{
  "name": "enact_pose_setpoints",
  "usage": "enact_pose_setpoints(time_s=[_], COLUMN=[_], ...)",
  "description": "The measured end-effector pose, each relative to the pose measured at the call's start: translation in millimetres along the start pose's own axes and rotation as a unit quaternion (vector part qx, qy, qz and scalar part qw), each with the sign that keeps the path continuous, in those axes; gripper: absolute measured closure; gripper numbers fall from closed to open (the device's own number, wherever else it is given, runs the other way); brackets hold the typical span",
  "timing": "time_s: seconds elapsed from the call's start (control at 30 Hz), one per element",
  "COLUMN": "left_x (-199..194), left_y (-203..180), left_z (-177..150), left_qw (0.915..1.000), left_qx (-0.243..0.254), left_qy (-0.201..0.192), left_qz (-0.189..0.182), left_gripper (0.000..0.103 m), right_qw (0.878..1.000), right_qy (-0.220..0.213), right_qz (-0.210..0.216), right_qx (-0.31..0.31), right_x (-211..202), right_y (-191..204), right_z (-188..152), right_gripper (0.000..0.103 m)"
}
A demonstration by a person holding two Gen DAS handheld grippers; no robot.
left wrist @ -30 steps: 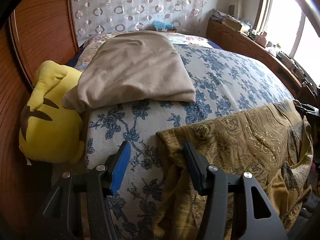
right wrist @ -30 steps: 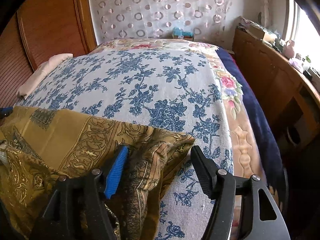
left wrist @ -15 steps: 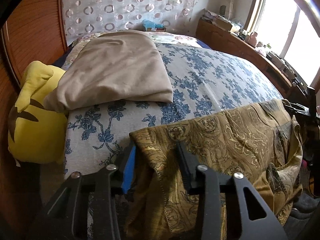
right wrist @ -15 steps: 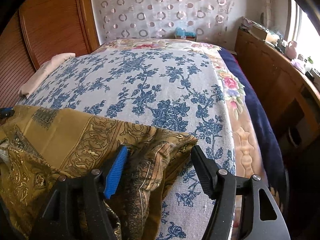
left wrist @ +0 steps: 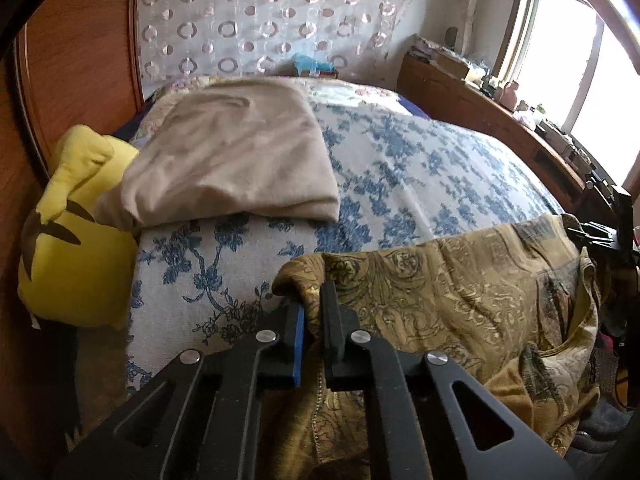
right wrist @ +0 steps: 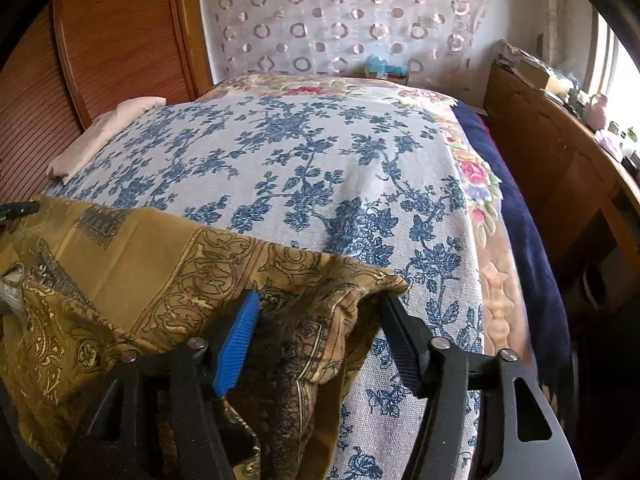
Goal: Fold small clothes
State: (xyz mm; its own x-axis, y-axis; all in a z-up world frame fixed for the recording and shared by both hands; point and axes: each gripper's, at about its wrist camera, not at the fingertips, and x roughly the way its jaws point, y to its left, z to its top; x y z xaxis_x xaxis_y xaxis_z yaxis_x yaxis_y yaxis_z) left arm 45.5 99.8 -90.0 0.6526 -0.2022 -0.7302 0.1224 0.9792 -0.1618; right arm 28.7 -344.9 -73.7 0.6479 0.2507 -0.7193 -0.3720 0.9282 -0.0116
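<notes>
Left tool (left wrist: 313, 300) is clamped on a corner of the one gold patterned garment (left wrist: 460, 300), which lies across the near edge of the bed (right wrist: 320, 152); right tool (right wrist: 320, 312) stands wide apart, straddling the garment's other corner (right wrist: 340, 292) without pinching it. No legible writing or labels. Beyond on the blue-flowered bedspread: one folded beige cloth (left wrist: 236, 160), one yellow plush toy (left wrist: 76, 240) against the wooden headboard (left wrist: 76, 60), ring-patterned curtain (right wrist: 340, 12), wooden sideboard (right wrist: 560, 160) under a window (left wrist: 580, 60).

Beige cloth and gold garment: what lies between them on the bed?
Only bare blue-flowered bedspread lies between the beige cloth and the gold garment; the left wrist view shows it.
</notes>
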Motion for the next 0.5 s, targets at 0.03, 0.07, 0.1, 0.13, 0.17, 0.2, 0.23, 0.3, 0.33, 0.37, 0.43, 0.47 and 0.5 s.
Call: enact_pose_setpoints(time_s=[0.03, 0.07, 0.1, 0.13, 0.17, 0.2, 0.23, 0.3, 0.33, 0.37, 0.43, 0.47, 0.5], left_x=[-4.1, -9.8, -16.3, -21.3, -27.9, -32.0, -35.8, -44.5, -49.2, -51.5, -61.6, -69.3, -78.9], left_y=[-1.8, -4.0, -6.9, -9.4, -13.3, -15.5, -18.0, -23.1, -25.1, -25.9, -30.4, -33.5, -36.1], left_z=[0.5, 1.6, 2.8, 3.8, 5.7, 6.4, 7.3, 9.2, 10.4, 10.9, 13.7, 15.0, 18.9], left_qw=[1.0000, 0.9998, 0.9996, 0.9993, 0.9989, 0.9986, 0.9983, 0.9974, 0.9969, 0.9967, 0.9952, 0.9942, 0.9928], left_qx=[0.002, 0.004, 0.007, 0.009, 0.013, 0.015, 0.019, 0.025, 0.027, 0.029, 0.031, 0.032, 0.031], left_qy=[-0.007, -0.018, -0.028, -0.036, -0.045, -0.051, -0.056, -0.067, -0.073, -0.076, -0.092, -0.101, -0.113], left_qz=[0.000, 0.000, -0.001, -0.001, -0.003, -0.002, -0.002, -0.005, -0.008, -0.009, -0.010, -0.015, -0.025], left_gripper=[0.096, 0.096, 0.096, 0.096, 0.096, 0.096, 0.096, 0.096, 0.096, 0.096, 0.097, 0.097, 0.097], right_qw=[1.000, 1.000, 1.000, 1.000, 1.000, 1.000, 1.000, 1.000, 0.999, 0.999, 0.999, 0.998, 0.997], right_qy=[0.000, 0.000, 0.001, 0.003, 0.005, 0.007, 0.007, -0.004, -0.013, -0.022, -0.041, -0.055, -0.072], right_qz=[0.003, 0.006, 0.013, 0.017, 0.015, 0.010, 0.004, -0.007, -0.006, -0.005, 0.002, 0.004, 0.012], right_qx=[-0.003, -0.004, -0.007, -0.010, -0.014, -0.018, -0.021, -0.026, -0.028, -0.029, -0.025, -0.025, -0.023], right_x=[-0.7, -1.2, -1.9, -2.5, -3.1, -4.0, -5.3, -11.9, -17.8, -22.5, -36.3, -45.2, -56.5], right_y=[1.8, 4.0, 6.0, 7.5, 9.0, 10.2, 11.2, 13.9, 16.4, 18.9, 21.0, 22.5, 24.8], right_z=[-0.3, -0.6, -0.8, -0.9, -0.9, -0.8, -0.8, -1.1, -1.4, -1.5, -0.5, 0.0, 1.8], right_gripper=[0.055, 0.058, 0.068, 0.076, 0.079, 0.082, 0.087, 0.091, 0.094, 0.094, 0.095, 0.096, 0.096])
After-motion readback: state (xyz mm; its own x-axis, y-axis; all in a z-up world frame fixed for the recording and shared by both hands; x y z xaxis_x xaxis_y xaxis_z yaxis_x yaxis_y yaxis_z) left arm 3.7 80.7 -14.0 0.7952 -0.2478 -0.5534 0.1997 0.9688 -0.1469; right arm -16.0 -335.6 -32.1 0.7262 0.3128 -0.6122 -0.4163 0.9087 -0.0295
